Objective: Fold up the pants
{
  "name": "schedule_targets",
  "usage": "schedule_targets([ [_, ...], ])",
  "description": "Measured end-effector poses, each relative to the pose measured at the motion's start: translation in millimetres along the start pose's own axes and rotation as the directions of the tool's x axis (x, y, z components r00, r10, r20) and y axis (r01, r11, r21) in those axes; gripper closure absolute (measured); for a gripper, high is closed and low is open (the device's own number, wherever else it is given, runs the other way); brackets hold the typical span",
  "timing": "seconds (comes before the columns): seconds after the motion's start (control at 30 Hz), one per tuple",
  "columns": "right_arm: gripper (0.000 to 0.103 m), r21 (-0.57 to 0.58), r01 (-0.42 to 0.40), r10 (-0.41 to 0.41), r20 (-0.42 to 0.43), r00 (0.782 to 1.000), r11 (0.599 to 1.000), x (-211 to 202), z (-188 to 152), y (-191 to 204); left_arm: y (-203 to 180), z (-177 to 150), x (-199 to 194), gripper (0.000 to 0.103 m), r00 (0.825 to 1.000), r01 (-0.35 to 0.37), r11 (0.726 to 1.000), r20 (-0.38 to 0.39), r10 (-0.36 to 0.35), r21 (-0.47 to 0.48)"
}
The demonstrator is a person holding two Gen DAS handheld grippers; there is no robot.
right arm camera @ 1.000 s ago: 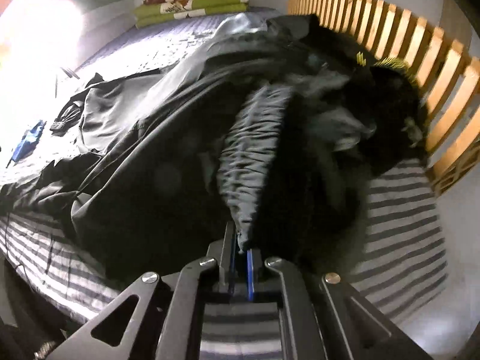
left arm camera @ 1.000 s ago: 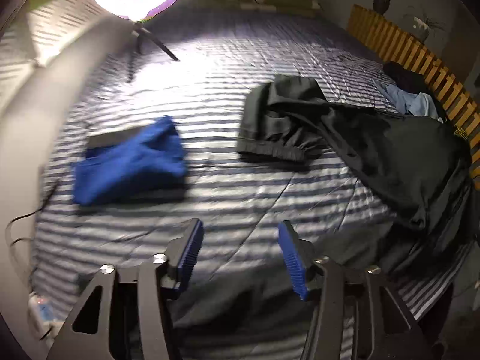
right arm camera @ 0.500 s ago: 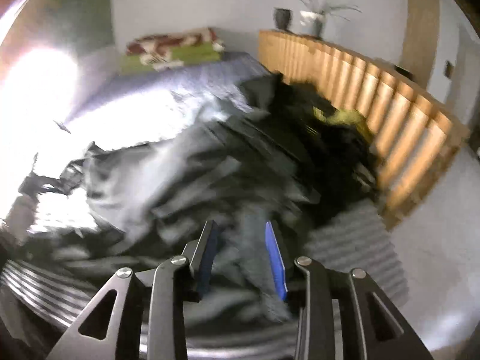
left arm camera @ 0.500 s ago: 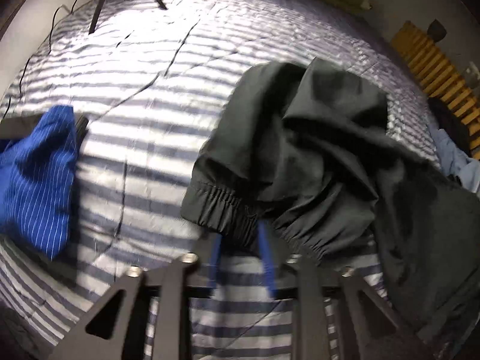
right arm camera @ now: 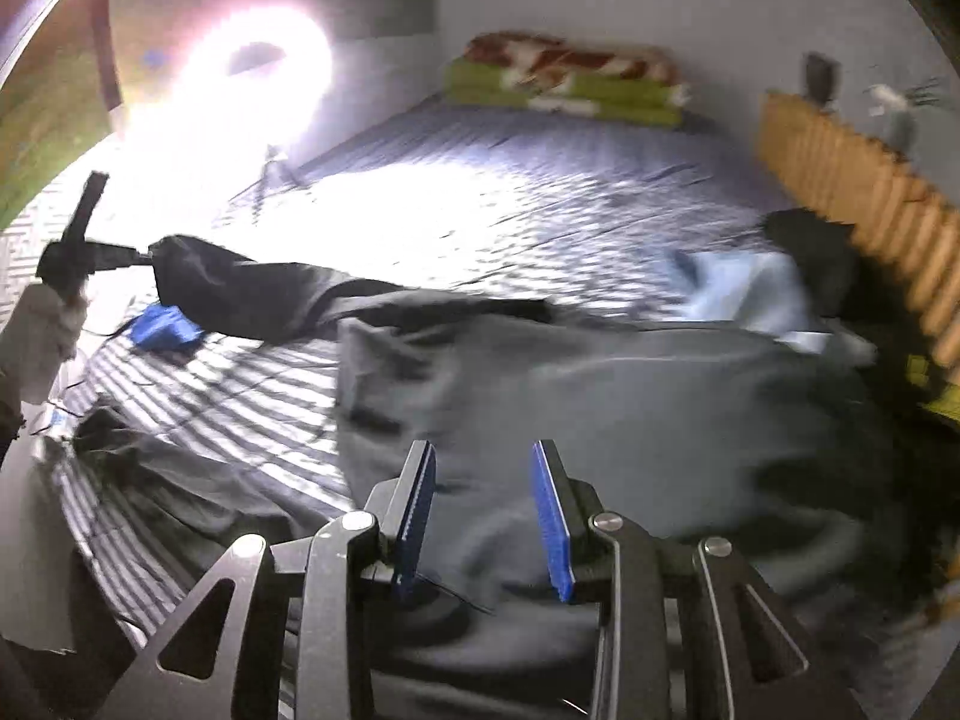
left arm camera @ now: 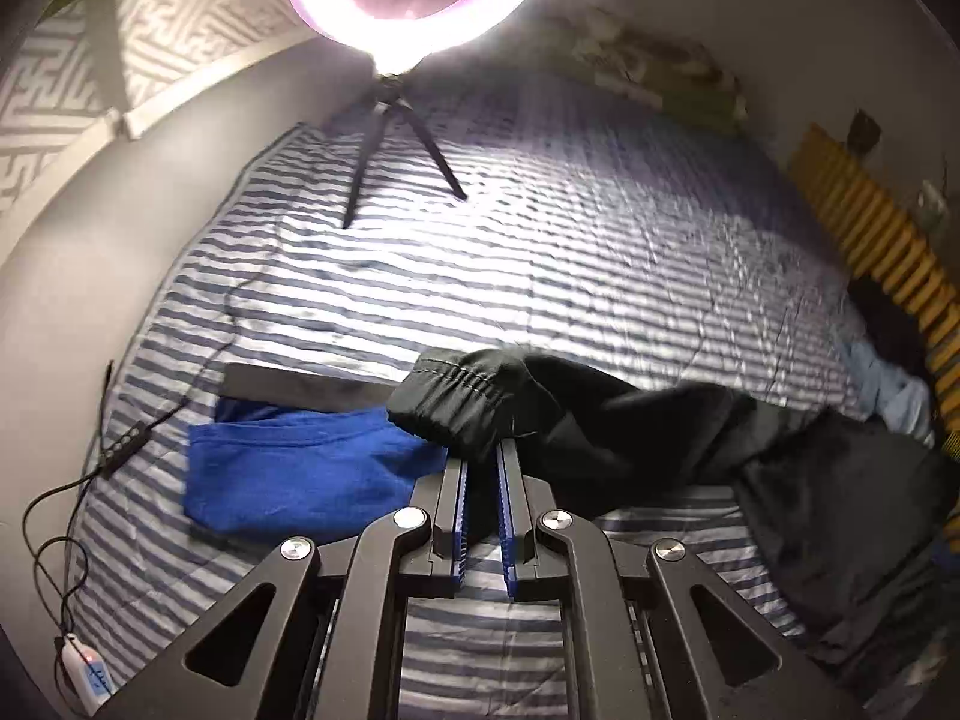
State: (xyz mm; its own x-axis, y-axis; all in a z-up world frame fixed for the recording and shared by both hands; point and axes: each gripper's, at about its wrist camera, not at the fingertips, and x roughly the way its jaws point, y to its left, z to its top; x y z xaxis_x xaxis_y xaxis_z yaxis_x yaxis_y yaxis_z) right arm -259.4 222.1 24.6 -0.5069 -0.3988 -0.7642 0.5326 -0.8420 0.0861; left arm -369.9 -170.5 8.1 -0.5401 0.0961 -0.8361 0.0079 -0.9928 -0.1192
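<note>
Barely begun: left gripper (left arm camera: 481, 468) pinches the pants (left arm camera: 600, 420) cuff beside the blue garment (left arm camera: 300, 474); right gripper (right arm camera: 483, 516) spread, empty; folding remains.

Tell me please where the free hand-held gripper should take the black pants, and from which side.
Probably at the edge of the wide dark part of the black pants, just ahead of the open right hand-held gripper, coming down from above. That part lies flat on the striped bed cover, while the left hand-held gripper already pinches the elastic cuff.

The pants (right arm camera: 600, 408) are smeared by motion blur in the right wrist view. The blue cloth (left arm camera: 300, 474) is partly hidden under their cuff (left arm camera: 456, 396).
</note>
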Motion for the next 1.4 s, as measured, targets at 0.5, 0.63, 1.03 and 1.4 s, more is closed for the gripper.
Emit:
schedule_targets([
  [0.5, 0.064, -0.329, -0.087, 0.01, -0.231, 0.973, 0.94, 172.6, -10.8, 130.2, 60.0, -5.8, -65.5, 0.097, 0.996, 0.084, 0.993, -0.014, -0.086, -0.083],
  [0.63, 0.063, -0.288, -0.148, 0.092, -0.202, 0.975, 0.946, 175.5, -2.5, 144.2, 66.4, -24.3, -80.8, 0.097, 0.997, 0.072, 0.996, -0.027, -0.074, -0.057],
  [1.03, 0.063, -0.266, -0.074, 0.021, -0.2, 0.98, 0.961, 196.9, 32.7, 126.5, 98.8, -44.5, 22.3, 0.081, 0.979, -0.114, 0.993, -0.164, 0.118, 0.036],
  [1.4, 0.061, 0.144, -0.245, 0.277, -0.274, 0.921, 0.959, 191.5, 29.7, 56.8, 65.1, -118.2, 88.9, 0.04, 0.941, 0.061, 0.995, -0.338, -0.031, 0.078],
])
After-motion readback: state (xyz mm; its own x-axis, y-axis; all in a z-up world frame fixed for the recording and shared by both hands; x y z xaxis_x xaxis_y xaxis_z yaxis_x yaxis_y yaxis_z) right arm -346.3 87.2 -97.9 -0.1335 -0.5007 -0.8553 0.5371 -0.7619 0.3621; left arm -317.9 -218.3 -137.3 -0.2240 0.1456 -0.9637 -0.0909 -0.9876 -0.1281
